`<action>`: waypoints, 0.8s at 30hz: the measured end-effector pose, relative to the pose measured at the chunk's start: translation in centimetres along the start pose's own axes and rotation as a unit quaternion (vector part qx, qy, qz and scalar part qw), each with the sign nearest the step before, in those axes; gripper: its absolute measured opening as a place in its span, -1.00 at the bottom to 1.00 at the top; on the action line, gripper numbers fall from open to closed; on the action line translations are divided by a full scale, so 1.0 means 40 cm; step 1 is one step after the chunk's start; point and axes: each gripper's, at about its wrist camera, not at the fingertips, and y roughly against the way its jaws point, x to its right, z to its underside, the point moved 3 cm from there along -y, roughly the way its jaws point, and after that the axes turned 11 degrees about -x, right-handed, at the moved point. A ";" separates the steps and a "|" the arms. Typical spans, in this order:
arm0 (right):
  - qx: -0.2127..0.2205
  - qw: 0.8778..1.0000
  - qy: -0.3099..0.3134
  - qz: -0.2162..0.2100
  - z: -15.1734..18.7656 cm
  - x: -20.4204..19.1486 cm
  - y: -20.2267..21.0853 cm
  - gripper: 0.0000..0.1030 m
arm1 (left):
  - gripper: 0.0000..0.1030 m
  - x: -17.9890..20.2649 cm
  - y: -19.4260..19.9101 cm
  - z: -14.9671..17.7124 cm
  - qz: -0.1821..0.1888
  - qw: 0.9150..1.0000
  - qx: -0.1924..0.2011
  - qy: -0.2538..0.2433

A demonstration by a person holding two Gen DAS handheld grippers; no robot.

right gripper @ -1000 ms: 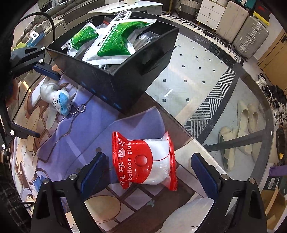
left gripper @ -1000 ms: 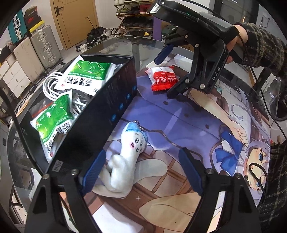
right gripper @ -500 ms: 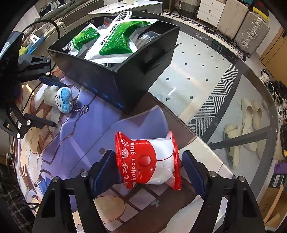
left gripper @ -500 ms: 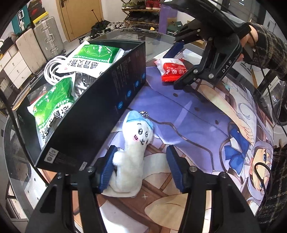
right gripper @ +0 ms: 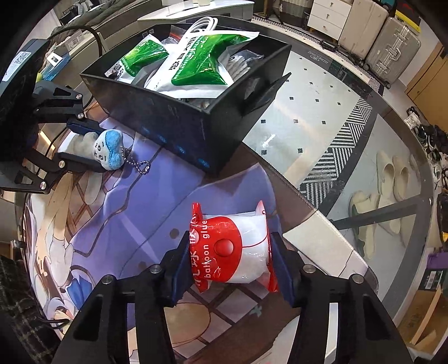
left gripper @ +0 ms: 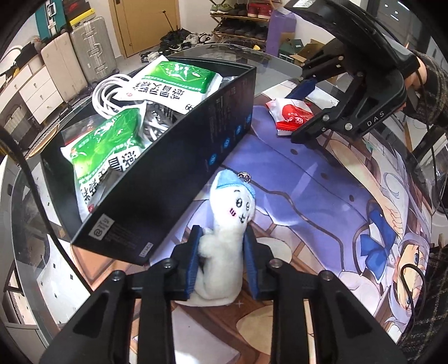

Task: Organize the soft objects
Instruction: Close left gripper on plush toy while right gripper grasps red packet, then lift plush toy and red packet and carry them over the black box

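Probably a home entryway: shoe rack point(left gripper: 238, 16), suitcases point(left gripper: 78, 64), wooden door point(left gripper: 145, 25), slippers point(right gripper: 389, 182) under glass table point(right gripper: 308, 112).

The red and white packet point(right gripper: 229, 249) carries the English words "balloon glue" in white on its red band, with Chinese characters beside them (I cannot read these surely). The right gripper point(left gripper: 302, 112) has the letters "DAS" on its black arm. One green bag point(left gripper: 170, 84) in the black box point(left gripper: 179, 179) shows large Chinese characters and the number "66" (partly cut off). The box label point(left gripper: 102, 228) is too small to read.
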 end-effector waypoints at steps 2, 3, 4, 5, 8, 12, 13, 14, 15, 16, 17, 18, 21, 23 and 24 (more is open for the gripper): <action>-0.001 1.000 0.000 0.004 0.003 -0.005 0.003 -0.01 | -0.52 -0.002 0.005 0.010 -0.004 1.000 0.000 -0.001; -0.001 1.000 0.000 0.006 0.004 -0.010 0.007 -0.01 | -0.53 0.000 0.005 0.012 -0.005 1.000 -0.001 -0.001; -0.002 1.000 0.000 0.006 0.005 -0.015 0.010 -0.01 | -0.53 0.002 0.007 0.014 -0.006 1.000 -0.002 -0.003; -0.002 1.000 -0.001 0.005 0.006 -0.018 0.013 -0.01 | -0.53 0.007 0.008 0.017 -0.007 1.000 -0.002 -0.005; -0.005 1.000 -0.002 0.003 0.011 -0.028 0.021 -0.02 | -0.54 0.018 0.011 0.025 -0.011 1.000 -0.002 -0.010; -0.003 1.000 -0.003 0.003 0.020 -0.043 0.036 -0.02 | -0.54 0.030 0.018 0.031 -0.015 1.000 -0.003 -0.013; -0.002 1.000 -0.003 0.003 0.023 -0.048 0.040 -0.02 | -0.54 0.031 0.020 0.032 -0.014 1.000 -0.003 -0.013; 0.000 1.000 -0.003 0.002 0.025 -0.050 0.045 -0.02 | -0.54 0.034 0.022 0.031 -0.014 1.000 -0.004 -0.014; 0.001 1.000 -0.003 0.003 0.028 -0.055 0.049 -0.02 | -0.54 0.037 0.026 0.033 -0.015 1.000 -0.003 -0.014; -0.001 1.000 -0.003 0.004 0.031 -0.059 0.053 -0.02 | -0.54 0.040 0.029 0.035 -0.014 1.000 -0.001 -0.014; -0.001 1.000 -0.003 0.005 0.033 -0.063 0.056 -0.02 | -0.54 0.043 0.033 0.037 -0.015 1.000 -0.001 -0.013; 0.001 1.000 -0.002 0.004 0.035 -0.070 0.062 -0.02 | -0.54 0.044 0.037 0.039 -0.014 1.000 -0.001 -0.013; 0.009 1.000 -0.002 0.002 0.041 -0.088 0.081 -0.02 | -0.54 0.044 0.051 0.039 -0.014 1.000 0.004 -0.006; 0.013 1.000 -0.001 -0.001 0.043 -0.102 0.094 -0.02 | -0.54 0.043 0.064 0.042 -0.016 1.000 0.007 -0.002; 0.013 1.000 -0.001 0.000 0.044 -0.109 0.100 -0.02 | -0.54 0.041 0.070 0.043 -0.016 1.000 0.008 0.001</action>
